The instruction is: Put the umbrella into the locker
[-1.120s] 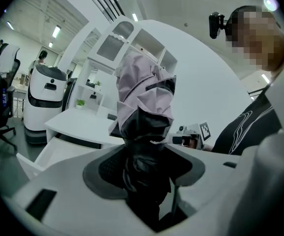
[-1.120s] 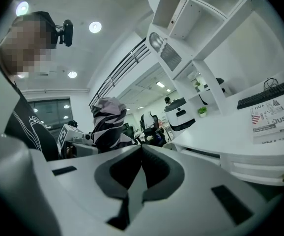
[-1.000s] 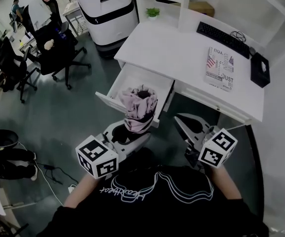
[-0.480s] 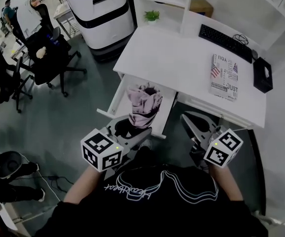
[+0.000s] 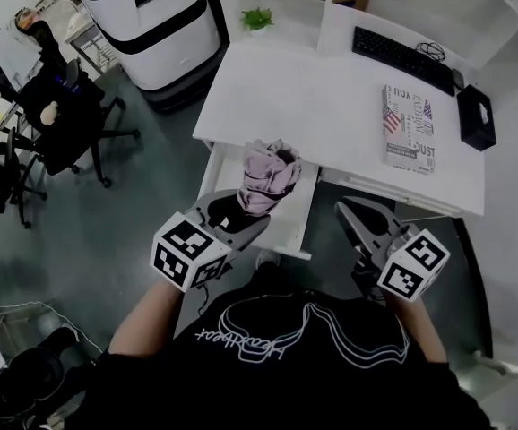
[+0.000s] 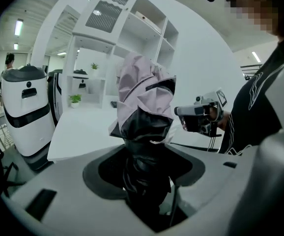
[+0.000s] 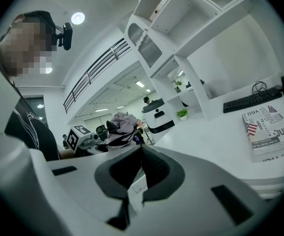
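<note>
Holding the umbrella (image 5: pixel 268 176) is the job of my left gripper (image 5: pixel 239 218). Its two jaws squeeze the black bottom part, and the pink folded cloth sticks up out of them. The umbrella is up in the air, over the pulled-out drawer (image 5: pixel 293 227), and it is not lying in it. Of the drawer's inside I can only see a white floor and white walls. My right gripper (image 5: pixel 356 215) is off to the side, well apart from the umbrella. Its jaws are pressed together at the tips and nothing is between them. The drawer comes out of a white desk (image 5: pixel 322 106). On the desk lie a black keyboard (image 5: pixel 402 54), a magazine (image 5: pixel 409 128) with a flag on it, and a black box (image 5: pixel 477 116) near the right edge. Behind the desk is a white shelf with a small green plant (image 5: pixel 257 18) sitting in one of its boxes. A big white machine (image 5: pixel 151 16) stands on the floor beside the desk.
</note>
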Motion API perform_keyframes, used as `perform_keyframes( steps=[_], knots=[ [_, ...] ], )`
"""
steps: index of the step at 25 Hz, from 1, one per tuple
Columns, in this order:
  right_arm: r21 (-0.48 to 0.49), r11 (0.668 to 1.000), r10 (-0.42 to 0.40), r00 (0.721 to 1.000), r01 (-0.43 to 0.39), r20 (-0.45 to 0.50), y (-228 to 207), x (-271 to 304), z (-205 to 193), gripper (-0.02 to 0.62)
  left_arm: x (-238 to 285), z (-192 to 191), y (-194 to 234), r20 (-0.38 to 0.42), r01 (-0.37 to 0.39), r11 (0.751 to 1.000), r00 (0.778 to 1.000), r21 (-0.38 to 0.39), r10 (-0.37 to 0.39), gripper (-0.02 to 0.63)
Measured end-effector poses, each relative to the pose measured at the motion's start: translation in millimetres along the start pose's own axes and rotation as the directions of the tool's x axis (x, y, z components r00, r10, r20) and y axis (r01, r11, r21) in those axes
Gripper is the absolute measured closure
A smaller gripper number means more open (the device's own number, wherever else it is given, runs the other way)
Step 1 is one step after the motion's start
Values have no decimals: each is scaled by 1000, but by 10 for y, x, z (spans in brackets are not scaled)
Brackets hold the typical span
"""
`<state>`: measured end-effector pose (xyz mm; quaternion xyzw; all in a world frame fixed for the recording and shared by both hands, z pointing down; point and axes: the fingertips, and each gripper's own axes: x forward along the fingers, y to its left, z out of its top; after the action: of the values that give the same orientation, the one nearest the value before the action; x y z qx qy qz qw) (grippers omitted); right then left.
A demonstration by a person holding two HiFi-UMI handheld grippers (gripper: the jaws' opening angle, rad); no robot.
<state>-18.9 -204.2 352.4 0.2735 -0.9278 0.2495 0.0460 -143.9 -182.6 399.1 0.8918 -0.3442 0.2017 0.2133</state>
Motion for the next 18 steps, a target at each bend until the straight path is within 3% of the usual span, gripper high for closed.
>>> perform_keyframes(
  steps=[10,18],
  knots=[
    [55,991,-121,993,121,-9,-339,130,-80,592,485,-377,493,-219,92,985,974,145,-59,377],
    [116,969,-216,976,219,-31,-590,69,-239,592,832,-858,673,-371,161,966,925,203,-76,377]
  ],
)
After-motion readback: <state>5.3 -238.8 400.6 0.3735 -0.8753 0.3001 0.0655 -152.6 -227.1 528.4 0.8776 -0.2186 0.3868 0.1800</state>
